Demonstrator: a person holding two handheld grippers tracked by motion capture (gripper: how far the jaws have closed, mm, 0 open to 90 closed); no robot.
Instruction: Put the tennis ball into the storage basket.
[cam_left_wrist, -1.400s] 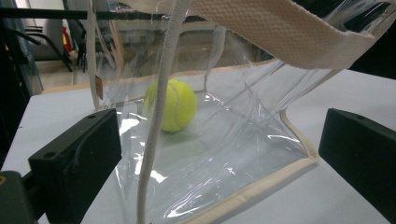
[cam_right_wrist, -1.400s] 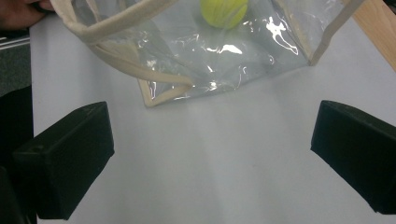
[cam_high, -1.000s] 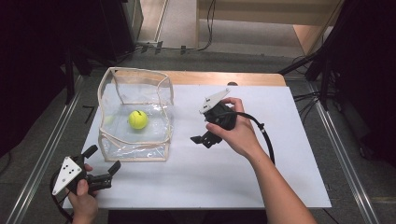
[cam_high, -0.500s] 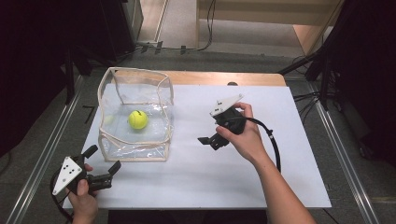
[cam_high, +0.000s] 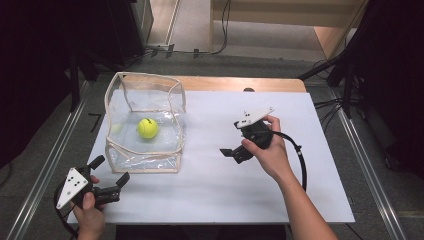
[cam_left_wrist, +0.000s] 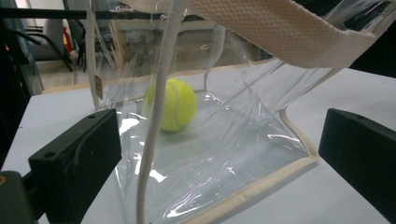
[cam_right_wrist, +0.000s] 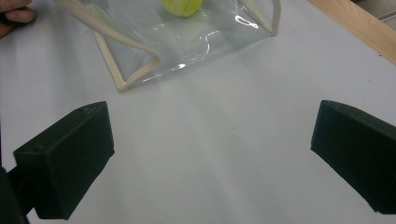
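I see the white table (cam_high: 210, 200) from above. The clear bag (cam_high: 144, 122) with cream trim stands open on the table's left half, and the yellow ball (cam_high: 148, 128) lies on its floor, near the middle. My left gripper (cam_high: 111, 176) sits at the table's near left corner, just beside the bag's near left corner, not touching it; jaws spread apart, nothing between them, grey plate facing up. My right gripper (cam_high: 231, 153) hovers over the table middle, right of the bag and apart from it, jaws pointing left toward the bag, gap looks empty. Its cable (cam_high: 300, 160) loops round the right hand (cam_high: 267, 152). A wood strip (cam_high: 240, 84) runs along the far edge.
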